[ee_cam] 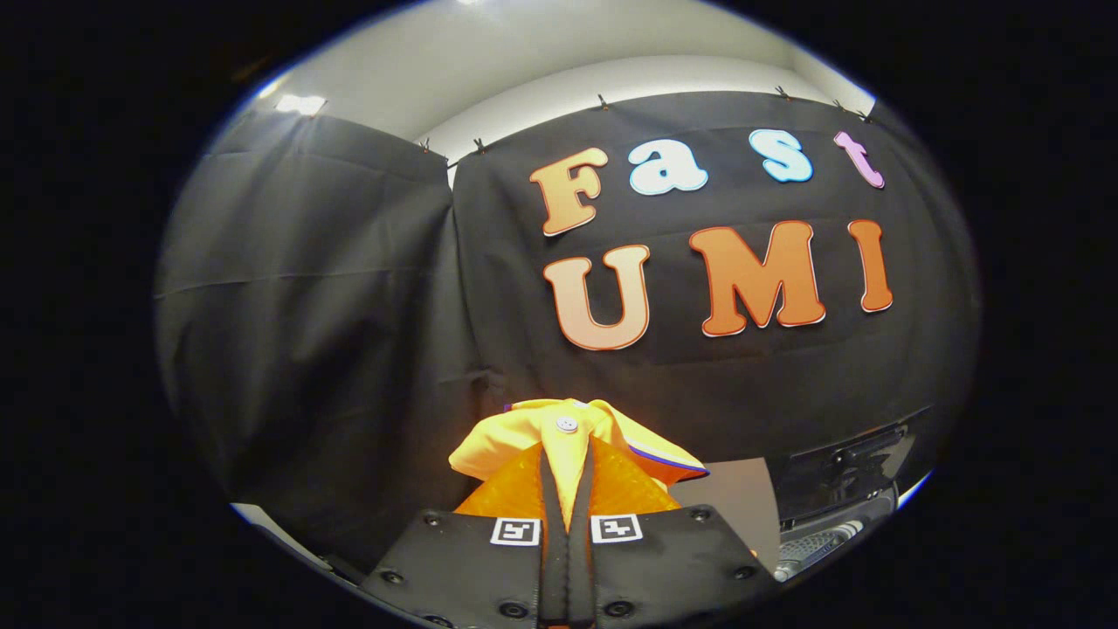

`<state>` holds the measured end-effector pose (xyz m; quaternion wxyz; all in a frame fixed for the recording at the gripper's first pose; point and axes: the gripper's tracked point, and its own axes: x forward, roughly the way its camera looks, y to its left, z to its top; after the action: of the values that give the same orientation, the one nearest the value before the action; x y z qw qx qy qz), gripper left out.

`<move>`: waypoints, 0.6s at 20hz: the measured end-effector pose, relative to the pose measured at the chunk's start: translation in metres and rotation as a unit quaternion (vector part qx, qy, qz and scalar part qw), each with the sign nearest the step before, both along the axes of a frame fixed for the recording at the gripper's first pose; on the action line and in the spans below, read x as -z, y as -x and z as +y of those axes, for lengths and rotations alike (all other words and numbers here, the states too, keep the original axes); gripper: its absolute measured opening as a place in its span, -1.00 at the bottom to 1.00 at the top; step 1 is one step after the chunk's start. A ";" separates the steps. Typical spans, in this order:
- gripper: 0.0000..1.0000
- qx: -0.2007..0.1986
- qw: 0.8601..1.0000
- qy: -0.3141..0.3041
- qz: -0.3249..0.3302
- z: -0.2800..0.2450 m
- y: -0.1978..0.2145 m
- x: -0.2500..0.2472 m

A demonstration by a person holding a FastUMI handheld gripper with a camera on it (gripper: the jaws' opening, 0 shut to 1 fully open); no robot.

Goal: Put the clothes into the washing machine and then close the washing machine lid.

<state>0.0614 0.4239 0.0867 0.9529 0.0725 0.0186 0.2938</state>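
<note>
We have the claw [566, 467] clamped on the yellow garment [559, 437]; the washing machine [843, 489] lies beyond, to its right.

My gripper [566, 463] sits at the bottom centre of the frame, pointing up and forward. Its two fingers [548, 489] are drawn nearly together, both pressing on the yellow garment [572, 432] pinched between them.

Black cloth [332, 332] hangs in 2 panels as the booth's wall, pinned along its top edge by small clips [603, 102]. Above it runs a pale wall [611, 79] and ceiling, with a bright light patch [300, 104] over the left panel.
</note>
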 end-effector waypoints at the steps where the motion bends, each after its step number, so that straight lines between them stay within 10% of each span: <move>1: -0.85 0.001 1.000 -0.006 -0.006 -0.011 0.000 -0.008; 12: -0.85 0.063 0.996 -0.025 -0.051 -0.207 -0.039 -0.042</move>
<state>0.1000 0.2168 0.1288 0.9672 0.0826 -0.0417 0.2365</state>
